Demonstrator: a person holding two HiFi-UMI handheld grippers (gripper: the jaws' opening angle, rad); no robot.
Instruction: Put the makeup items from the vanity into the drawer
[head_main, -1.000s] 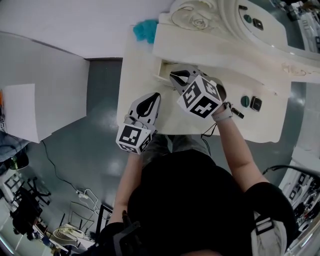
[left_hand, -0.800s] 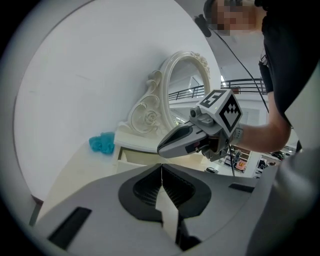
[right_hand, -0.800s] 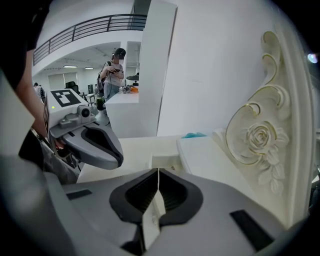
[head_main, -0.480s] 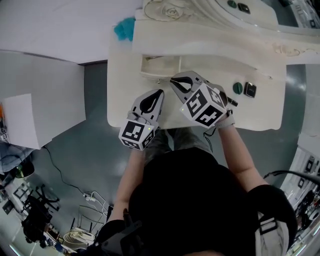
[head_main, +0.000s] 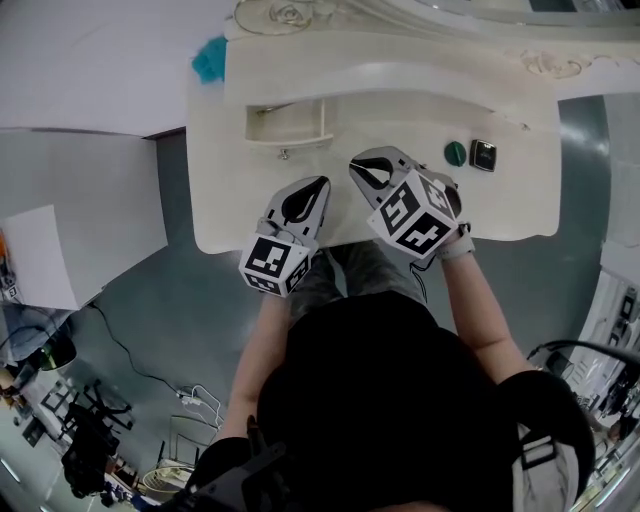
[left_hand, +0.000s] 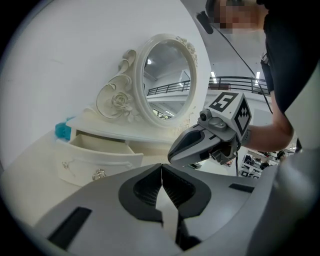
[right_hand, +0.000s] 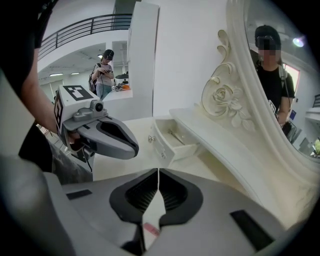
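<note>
Person (head_main: 390, 400): one, in a black top, at the front edge of the vanity, a gripper in each hand.
Left gripper (head_main: 318, 185): one, over the front edge of the vanity top, left of the middle; its jaws are closed together with nothing between them.
Right gripper (head_main: 358, 165): one, just beside the left gripper and a little further in; its jaws meet at the tips and no makeup shows between them.
Vanity top (head_main: 240, 215): one, cream and smooth with rounded corners; bare along the front edge and the left side.
Makeup items: two on the top, a green round pot (head_main: 455, 153) and a dark square compact (head_main: 484, 154), side by side and just apart, right of the middle, close before the raised shelf (head_main: 400, 80).
Drawer (head_main: 295, 138): one, pulled open from the raised shelf at the back left, with one small round knob (head_main: 284, 154); one thin stick (right_hand: 176, 135) lies inside.
Mirror (left_hand: 167, 80): one, oval, in a carved cream frame, standing at the back.
Teal thing (head_main: 210, 60): one, at the back left corner; too small to tell what it is.
Room: grey floor (head_main: 200, 300), white wall (head_main: 100, 50) behind, one white cabinet (head_main: 80, 200) to the left; a railed gallery (right_hand: 75, 27) and a second person (right_hand: 102, 70) far off.
</note>
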